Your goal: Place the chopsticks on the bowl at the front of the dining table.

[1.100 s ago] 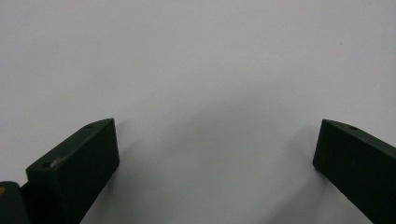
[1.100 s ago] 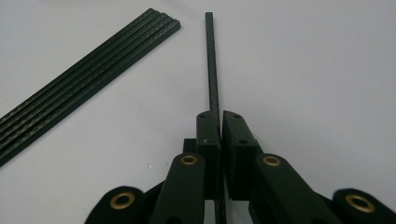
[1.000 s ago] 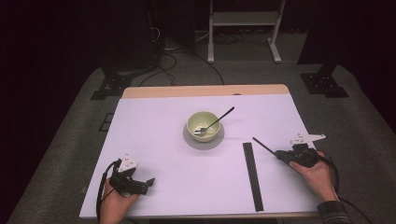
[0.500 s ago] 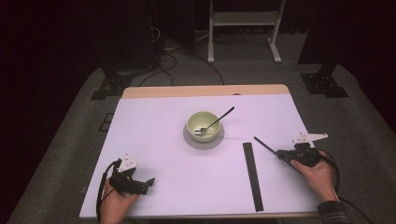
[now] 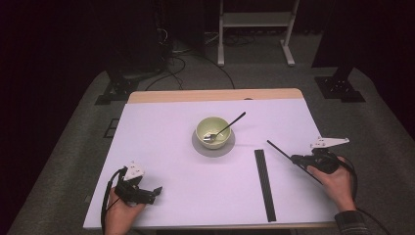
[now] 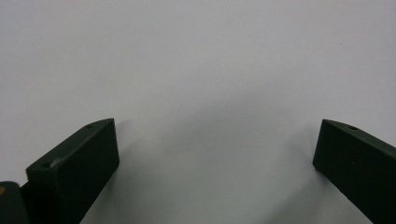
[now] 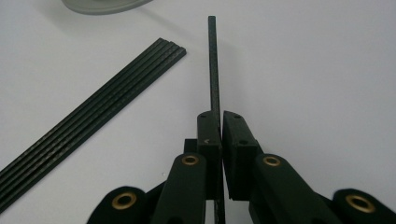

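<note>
My right gripper [image 5: 296, 158] is at the right of the white table [image 5: 156, 142], shut on a thin black strip [image 5: 279, 149] that points up and left toward the bowl. In the right gripper view the strip [image 7: 213, 65] runs straight out from between the pressed pads of the gripper [image 7: 220, 114]. To its left, several more black strips [image 5: 264, 183] lie side by side flat on the table; they also appear in the right gripper view [image 7: 93, 112]. My left gripper [image 5: 155, 191] rests at the front left, open, with bare table between its jaws [image 6: 215, 140].
A pale green bowl [image 5: 213, 131] with a spoon [image 5: 231, 123] leaning in it stands on a grey saucer [image 5: 213, 149] at the table's middle. The saucer's rim [image 7: 102, 4] shows at the top of the right gripper view. Dark floor, cables and stands lie beyond the far edge.
</note>
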The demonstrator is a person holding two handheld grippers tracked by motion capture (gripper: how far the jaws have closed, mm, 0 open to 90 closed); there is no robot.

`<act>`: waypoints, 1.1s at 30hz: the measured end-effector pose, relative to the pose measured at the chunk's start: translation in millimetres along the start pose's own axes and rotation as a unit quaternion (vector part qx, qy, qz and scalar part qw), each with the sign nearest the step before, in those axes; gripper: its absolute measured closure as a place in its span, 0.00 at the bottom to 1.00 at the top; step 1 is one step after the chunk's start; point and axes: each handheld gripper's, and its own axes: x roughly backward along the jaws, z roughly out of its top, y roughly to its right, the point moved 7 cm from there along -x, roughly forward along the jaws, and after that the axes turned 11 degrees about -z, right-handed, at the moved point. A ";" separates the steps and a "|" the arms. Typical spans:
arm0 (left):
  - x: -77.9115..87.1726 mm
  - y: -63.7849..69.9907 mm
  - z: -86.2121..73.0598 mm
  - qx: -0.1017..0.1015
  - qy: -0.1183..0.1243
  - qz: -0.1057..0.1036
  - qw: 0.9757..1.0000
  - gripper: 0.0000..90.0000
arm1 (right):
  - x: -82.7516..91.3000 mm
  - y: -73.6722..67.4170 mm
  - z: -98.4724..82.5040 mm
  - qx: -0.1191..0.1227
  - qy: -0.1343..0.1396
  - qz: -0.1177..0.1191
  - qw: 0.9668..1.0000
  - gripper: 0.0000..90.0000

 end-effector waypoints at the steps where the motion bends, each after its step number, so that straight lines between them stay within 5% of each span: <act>1: -0.2 0.1 0.1 0.001 0.001 0.000 1.000 0.00 | 0.4 -0.4 0.6 0.000 0.001 0.001 1.000 0.95; 21: 0.0 -0.1 0.0 0.000 0.000 0.000 1.000 0.00 | 9.3 -4.0 16.8 -0.008 0.024 0.008 1.000 0.95; 33: -0.3 0.0 0.1 0.001 0.002 0.000 1.000 0.00 | 6.8 -21.1 32.2 0.003 0.032 0.030 0.999 0.95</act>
